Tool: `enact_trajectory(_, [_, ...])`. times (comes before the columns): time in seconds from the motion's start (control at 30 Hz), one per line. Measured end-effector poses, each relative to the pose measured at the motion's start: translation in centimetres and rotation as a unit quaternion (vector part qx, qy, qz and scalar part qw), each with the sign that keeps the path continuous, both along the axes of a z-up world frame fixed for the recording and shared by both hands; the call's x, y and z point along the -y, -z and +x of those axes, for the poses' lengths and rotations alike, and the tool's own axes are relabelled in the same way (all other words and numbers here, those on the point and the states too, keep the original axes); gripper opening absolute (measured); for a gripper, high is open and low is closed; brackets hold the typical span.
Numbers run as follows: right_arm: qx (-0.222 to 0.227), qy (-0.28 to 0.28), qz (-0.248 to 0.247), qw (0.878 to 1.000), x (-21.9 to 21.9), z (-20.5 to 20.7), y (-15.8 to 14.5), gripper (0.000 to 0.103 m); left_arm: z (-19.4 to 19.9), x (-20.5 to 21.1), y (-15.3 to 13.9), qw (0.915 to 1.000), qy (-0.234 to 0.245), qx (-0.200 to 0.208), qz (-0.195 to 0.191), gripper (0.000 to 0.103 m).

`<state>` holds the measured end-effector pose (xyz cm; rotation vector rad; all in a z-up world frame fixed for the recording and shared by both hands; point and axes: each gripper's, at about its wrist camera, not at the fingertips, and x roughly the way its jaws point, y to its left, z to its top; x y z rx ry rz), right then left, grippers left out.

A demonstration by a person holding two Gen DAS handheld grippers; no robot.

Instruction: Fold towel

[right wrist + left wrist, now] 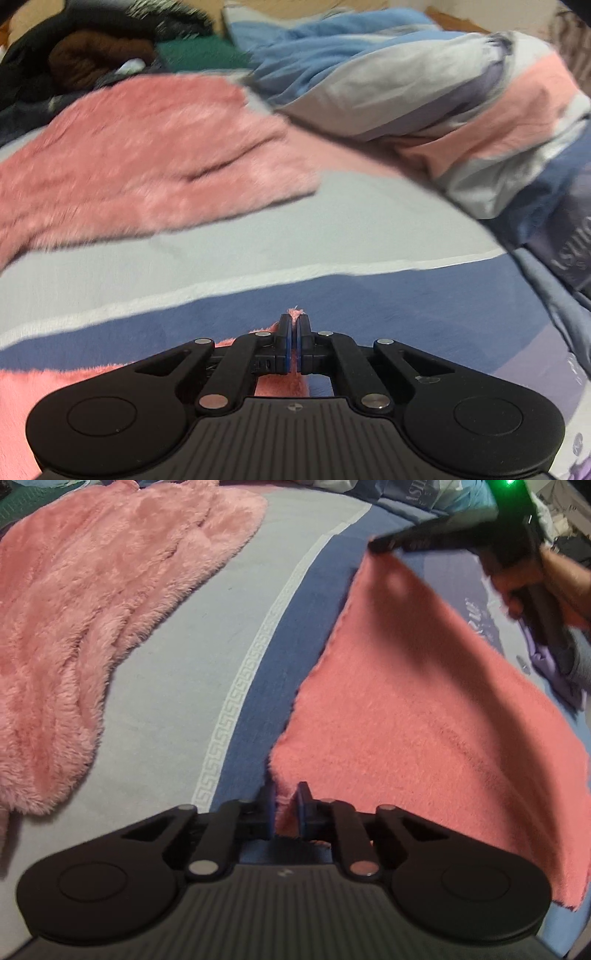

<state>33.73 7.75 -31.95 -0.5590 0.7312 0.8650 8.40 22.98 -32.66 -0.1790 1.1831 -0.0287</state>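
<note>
Both grippers, left gripper (286, 812) and right gripper (294, 345), pinch corners of the pink towel (424, 716) above the bedspread (177, 672).

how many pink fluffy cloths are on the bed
2. The towel is lifted on the right, a corner pinched in each hand-held gripper, left and right. The fluffy pink blanket lies spread at left. More may be hidden.

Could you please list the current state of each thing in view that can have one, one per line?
towel: unfolded, lifted off the bed, held at two corners.
left gripper: shut on a towel corner.
right gripper: shut on a towel corner.
fluffy pink blanket: spread loosely, rumpled, on the bed.
duvet: bunched in a heap.
</note>
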Motion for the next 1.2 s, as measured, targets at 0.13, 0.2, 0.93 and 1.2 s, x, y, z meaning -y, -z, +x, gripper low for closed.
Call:
enact_trajectory(0.13, [0.008,0.014,0.004,1.0,0.5,0.9,-1.1,0.002,-0.2,0.2,-0.6,0.9998,-0.005,0.001,0.018,0.012])
enact_trajectory(0.2, [0.011,0.016,0.006,1.0,0.6,1.0,-1.3,0.002,-0.3,0.2,-0.8,0.9998,-0.003,0.003,0.019,0.012])
enact_trajectory(0.93, [-0.001,0.042,0.02,0.999,0.8,0.8,-1.0,0.002,1.0,-1.2,0.3,0.9969,-0.063,0.013,-0.045,0.003])
enact_trajectory(1.2, [0.006,0.04,0.038,0.998,0.7,0.6,-2.0,0.002,-0.6,-1.4,-2.8,0.9954,-0.086,0.031,-0.028,0.002])
